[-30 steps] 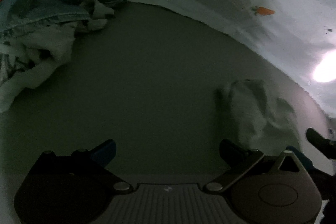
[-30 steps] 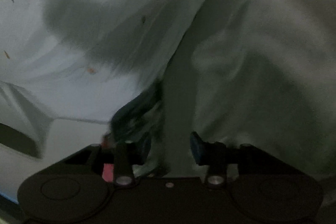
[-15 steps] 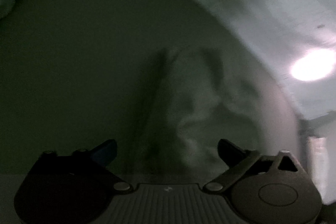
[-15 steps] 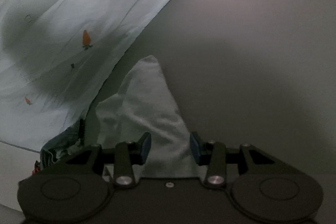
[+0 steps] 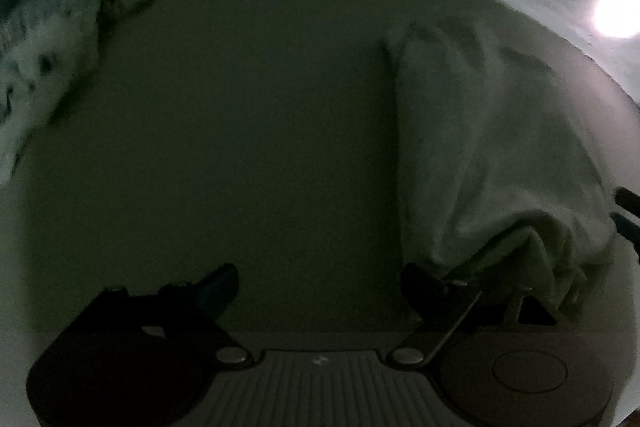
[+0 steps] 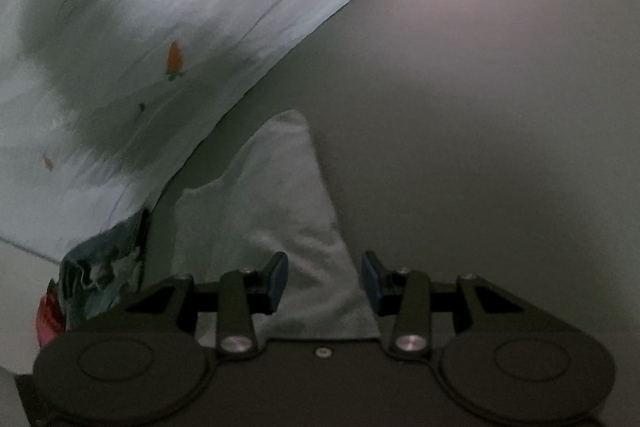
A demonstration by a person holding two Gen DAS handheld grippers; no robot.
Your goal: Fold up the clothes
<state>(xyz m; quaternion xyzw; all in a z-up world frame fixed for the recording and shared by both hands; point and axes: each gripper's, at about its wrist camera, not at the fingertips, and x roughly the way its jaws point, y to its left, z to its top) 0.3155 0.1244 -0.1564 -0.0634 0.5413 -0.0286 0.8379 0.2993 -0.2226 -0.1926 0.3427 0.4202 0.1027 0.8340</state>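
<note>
A pale grey-white garment (image 5: 492, 147) lies on the grey mat (image 5: 248, 115) at the right of the left wrist view, its near end bunched beside my right finger. My left gripper (image 5: 320, 287) is open and empty, low over the mat, with the garment's left edge just right of the gap. In the right wrist view the same garment (image 6: 280, 203) lies flat, tapering to a point away from me. My right gripper (image 6: 324, 275) is open, its jaws astride the garment's near part, gripping nothing.
A heap of unfolded clothes (image 5: 60, 19) lies at the mat's far left; part of it shows in the right wrist view (image 6: 100, 267). A white sheet with small orange prints (image 6: 140, 47) surrounds the mat. A bright light glare (image 5: 616, 11) sits at the right.
The left gripper has swung back left, so the garment now lies right of its gap and the clothes heap shows again. The right gripper has hardly moved and stays open over the garment.
</note>
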